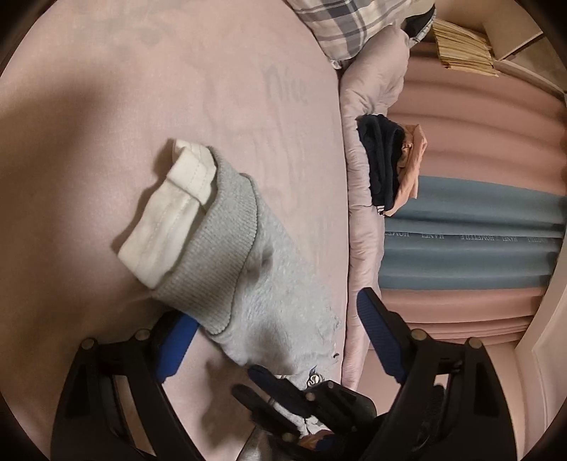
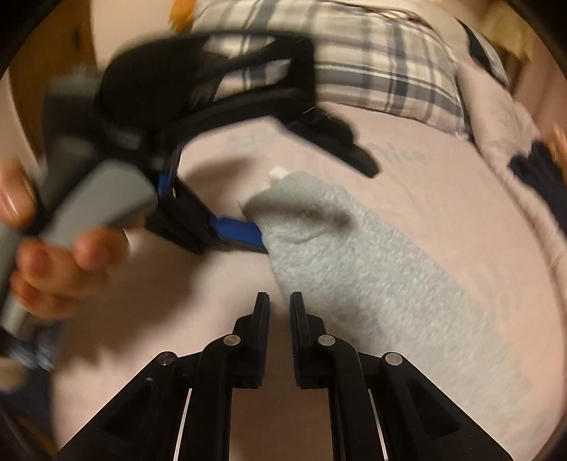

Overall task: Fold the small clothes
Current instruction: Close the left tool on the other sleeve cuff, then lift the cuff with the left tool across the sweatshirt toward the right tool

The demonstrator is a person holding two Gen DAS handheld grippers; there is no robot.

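A grey fleece garment (image 1: 269,283) with a ribbed hem lies on the pink bed sheet (image 1: 212,88), and a white inner layer (image 1: 166,209) sticks out of its hem. My left gripper (image 1: 276,312) is open wide around the garment, its left blue pad (image 1: 177,340) tucked at the hem and its pads apart from the cloth. In the right wrist view a hand (image 2: 53,269) holds that left gripper (image 2: 315,204) against the grey garment (image 2: 372,266). My right gripper (image 2: 280,312) is shut at the garment's near edge, with only sheet showing in the slit. It also shows blurred low in the left view, right gripper (image 1: 294,393).
A plaid pillow (image 1: 354,25) lies at the head of the bed. A rolled pink quilt (image 1: 368,106) runs along the bed's far side, with dark navy and peach clothes (image 1: 386,159) piled on it. Beyond it are pink and blue ribbed panels (image 1: 478,220).
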